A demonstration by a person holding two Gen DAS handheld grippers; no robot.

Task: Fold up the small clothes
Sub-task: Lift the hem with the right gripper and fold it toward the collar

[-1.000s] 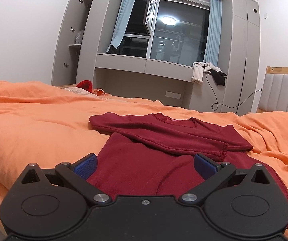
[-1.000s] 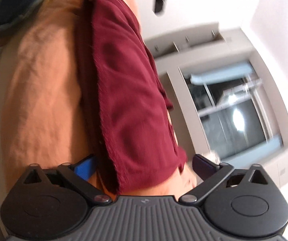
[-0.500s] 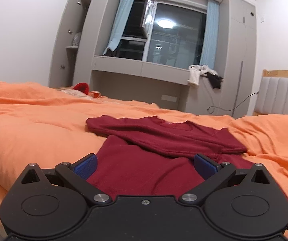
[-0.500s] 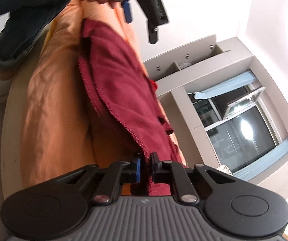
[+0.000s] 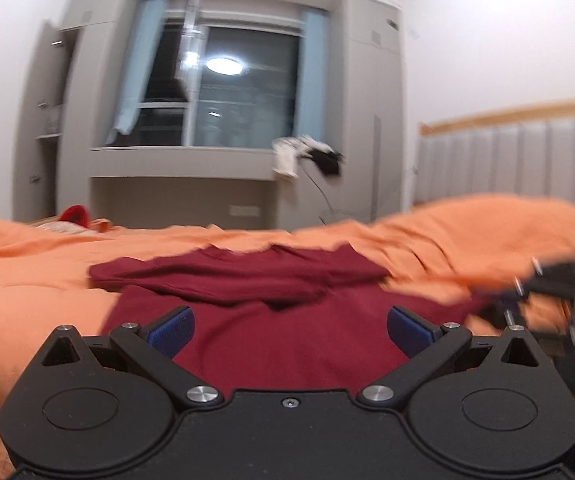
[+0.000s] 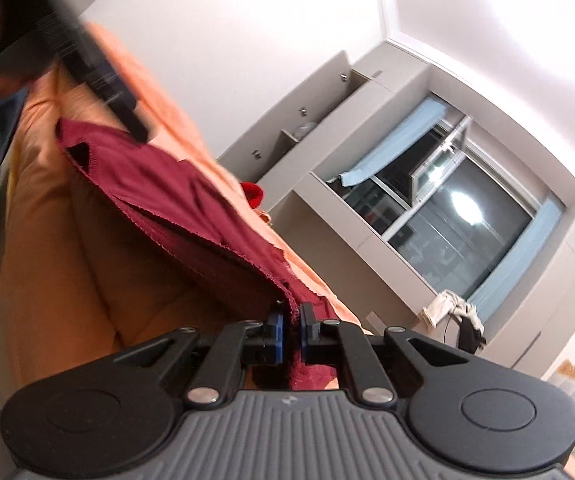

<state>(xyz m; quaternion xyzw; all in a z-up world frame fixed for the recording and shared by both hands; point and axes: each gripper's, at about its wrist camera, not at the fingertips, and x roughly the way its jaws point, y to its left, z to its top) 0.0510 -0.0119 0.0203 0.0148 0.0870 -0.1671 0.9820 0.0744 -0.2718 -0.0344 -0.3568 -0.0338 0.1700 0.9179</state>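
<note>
On the orange bedspread (image 5: 27, 304) the dark red shirt (image 5: 287, 344) lies spread, its far part already folded over towards the near part, with its near hem just in front of the left gripper (image 5: 289, 322). A second ago the right gripper (image 6: 292, 330) stood wide with the shirt's right edge lying loose between its blue pads; now its jaws are clenched on that stitched hem, and the cloth rises from the bedspread in a taut ridge running away from the pads. That reads as the start of the next fold: the right side is gripped and lifted, ready to be carried across the body of the shirt. The left gripper has slid along the near edge and now looks more to the right, its jaws released and empty, the red cloth showing beyond them but not pinched.

Both views are smeared by motion. In the left view the right gripper is only a dark blur at the right edge, so its grip cannot be read there. In the right view the left gripper is a black streak at the top left, with a hand behind it barely made out. How many layers the right pads hold is unclear, and the shirt's near hem is hidden under the left gripper's body
</note>
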